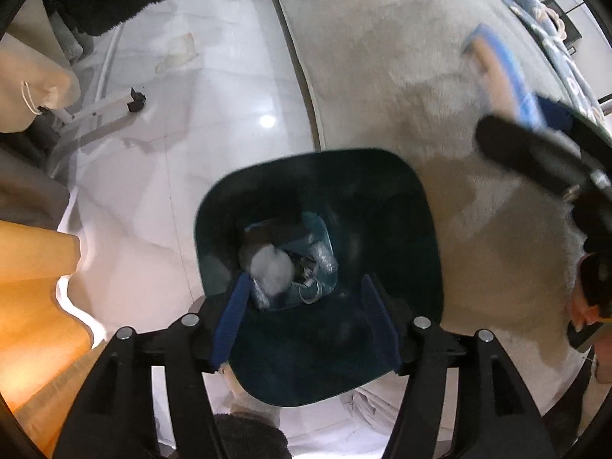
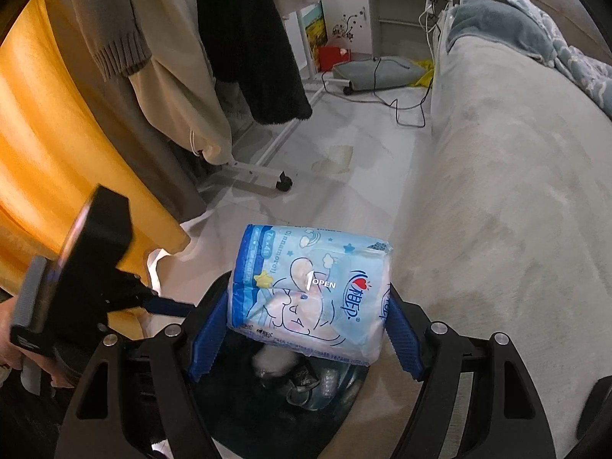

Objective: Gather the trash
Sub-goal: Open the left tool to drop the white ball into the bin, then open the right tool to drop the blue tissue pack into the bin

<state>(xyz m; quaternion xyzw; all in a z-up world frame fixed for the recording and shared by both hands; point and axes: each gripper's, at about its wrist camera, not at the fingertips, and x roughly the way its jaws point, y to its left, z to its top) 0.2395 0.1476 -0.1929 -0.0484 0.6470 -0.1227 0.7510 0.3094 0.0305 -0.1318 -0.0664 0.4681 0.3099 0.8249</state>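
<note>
A dark teal trash bin (image 1: 417, 229) stands on the floor beside a grey sofa. Crumpled tissue and wrappers (image 1: 275, 267) lie at its bottom. My left gripper (image 1: 306, 321) is open and empty, right above the bin's mouth. My right gripper (image 2: 306, 329) is shut on a light blue tissue pack (image 2: 310, 290) printed with a cartoon and "OPEN". It holds the pack over the bin (image 2: 229, 413), whose trash (image 2: 302, 378) shows below. The right gripper also shows blurred in the left wrist view (image 1: 497, 76). The left gripper's body shows in the right wrist view (image 2: 76, 267).
A grey sofa (image 2: 516, 191) with a blue blanket (image 2: 535, 30) runs along the right. A clothes rack base on castors (image 2: 264, 179) stands on the pale tiled floor, with hanging clothes (image 2: 244, 38). An orange curtain (image 2: 57, 134) hangs at the left. Cables (image 2: 401, 111) trail on the floor.
</note>
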